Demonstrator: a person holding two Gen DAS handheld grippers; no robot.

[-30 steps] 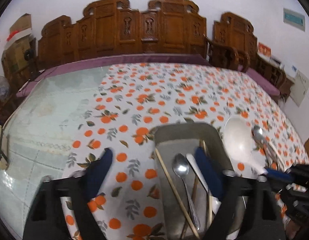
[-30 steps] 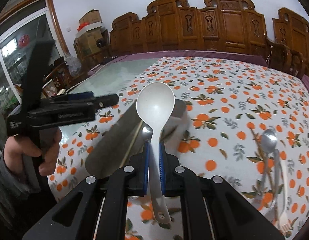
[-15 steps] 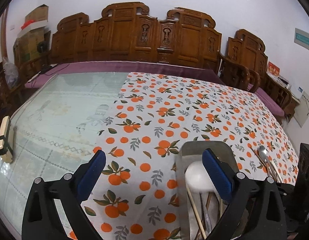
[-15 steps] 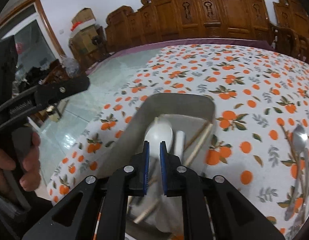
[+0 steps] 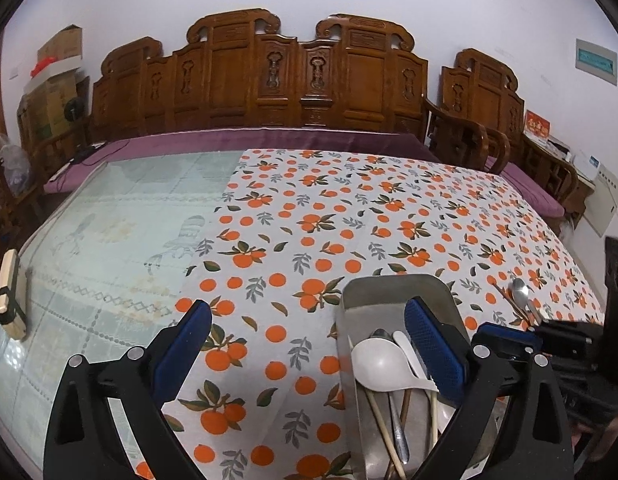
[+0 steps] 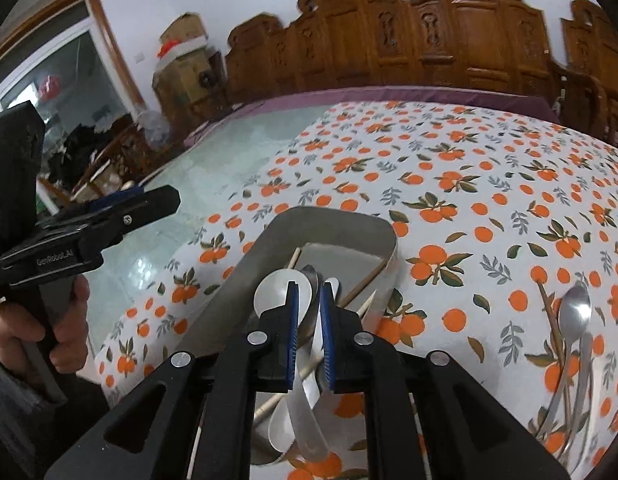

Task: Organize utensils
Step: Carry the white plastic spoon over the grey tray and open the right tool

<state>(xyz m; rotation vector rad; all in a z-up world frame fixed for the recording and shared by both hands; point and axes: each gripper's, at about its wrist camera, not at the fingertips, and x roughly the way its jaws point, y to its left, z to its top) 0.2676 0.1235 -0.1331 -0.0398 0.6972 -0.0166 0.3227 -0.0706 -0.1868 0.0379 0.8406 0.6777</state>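
Two views show a metal tray on the desk. From the left wrist, the left gripper [image 5: 307, 344] is spread wide and holds nothing, above the orange-print cloth [image 5: 349, 216]. The tray [image 5: 351, 296] lies under its right finger. In it a white spoon [image 5: 379, 364] rests with its bowl toward the far wall and its handle running back to the right, next to chopsticks [image 5: 379, 416] and a metal spoon [image 5: 397, 420] lying lengthwise. Another steel spoon [image 5: 521, 292] lies on the cloth, well right of the tray.

From the right wrist, the right gripper [image 6: 309, 322] is narrow, its pads slightly apart on either side of the white spoon's handle [image 6: 305, 404]; whether they touch it I cannot tell. The handle runs toward the camera, the bowl [image 6: 273, 290] pointing away inside the tray [image 6: 329, 220]. The steel spoon [image 6: 575, 312] lies to the right on the cloth.
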